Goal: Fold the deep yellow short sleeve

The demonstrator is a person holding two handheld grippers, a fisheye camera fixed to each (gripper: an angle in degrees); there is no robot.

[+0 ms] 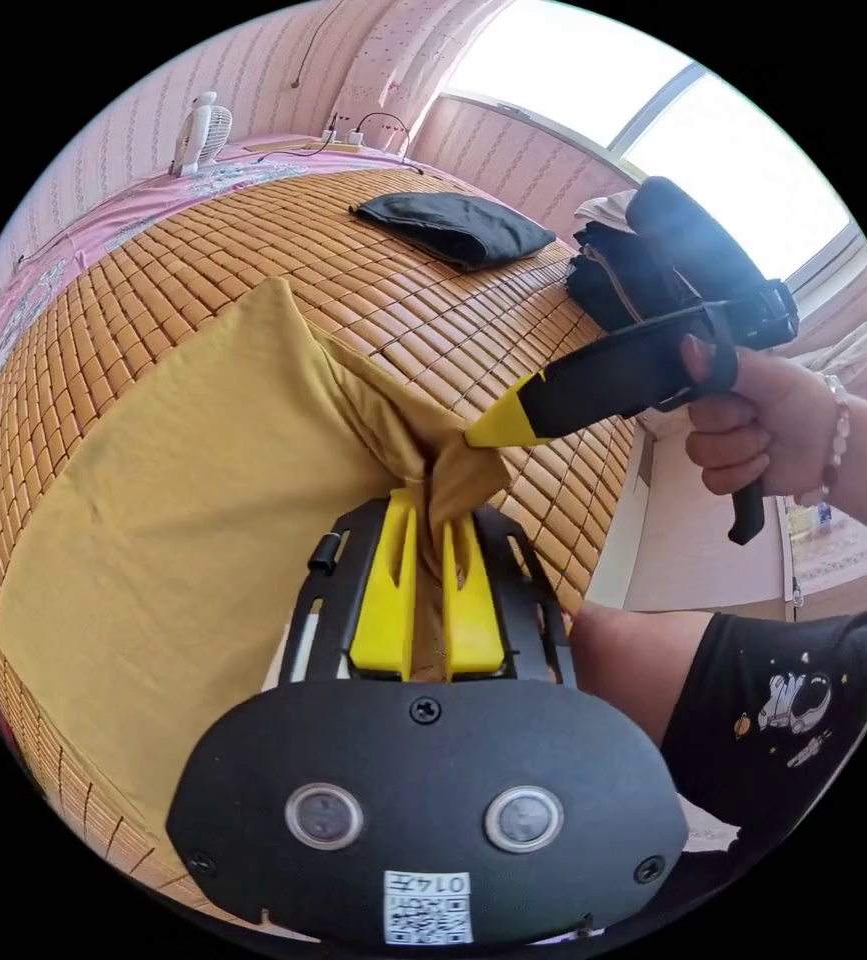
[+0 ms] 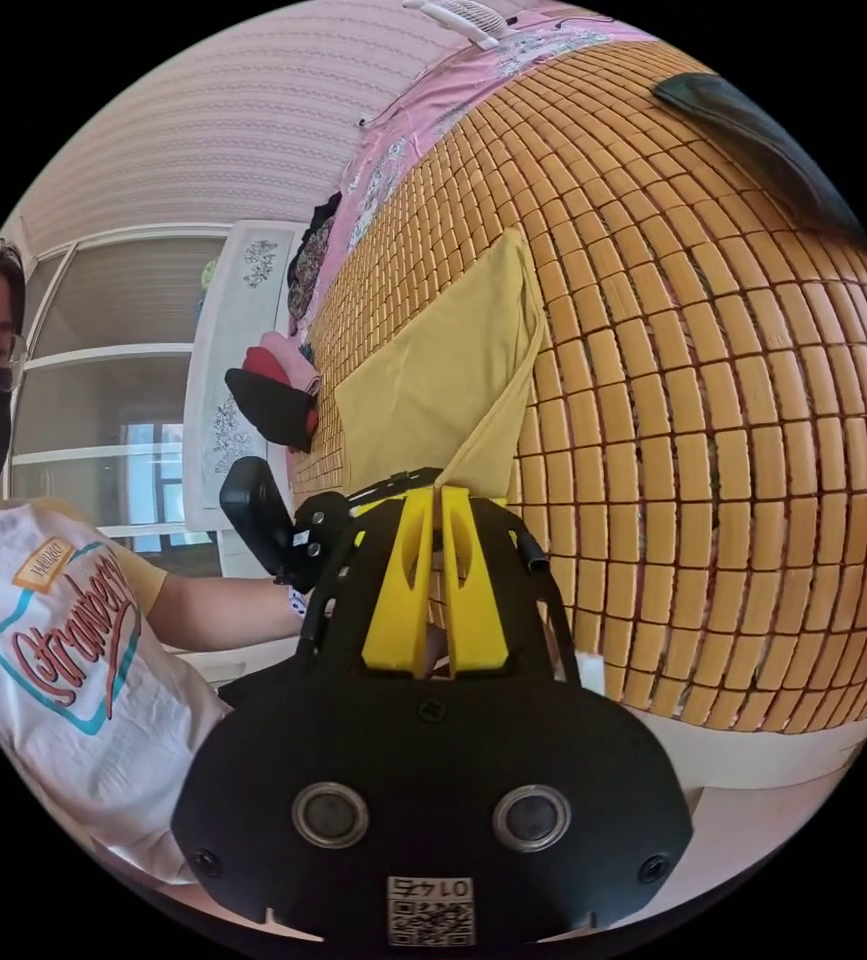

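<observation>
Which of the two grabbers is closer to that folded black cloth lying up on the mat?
The right gripper. It reaches in from the side where the black cloth lies. The left gripper sits further back, and both pinch the yellow shirt.

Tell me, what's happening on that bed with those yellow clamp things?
A person is folding a deep yellow shirt on a bamboo mat. The left tool is shut on a bunched corner of the shirt, and the right tool pinches the cloth close beside it. Most of the shirt lies flat; a black garment sits farther back.
</observation>
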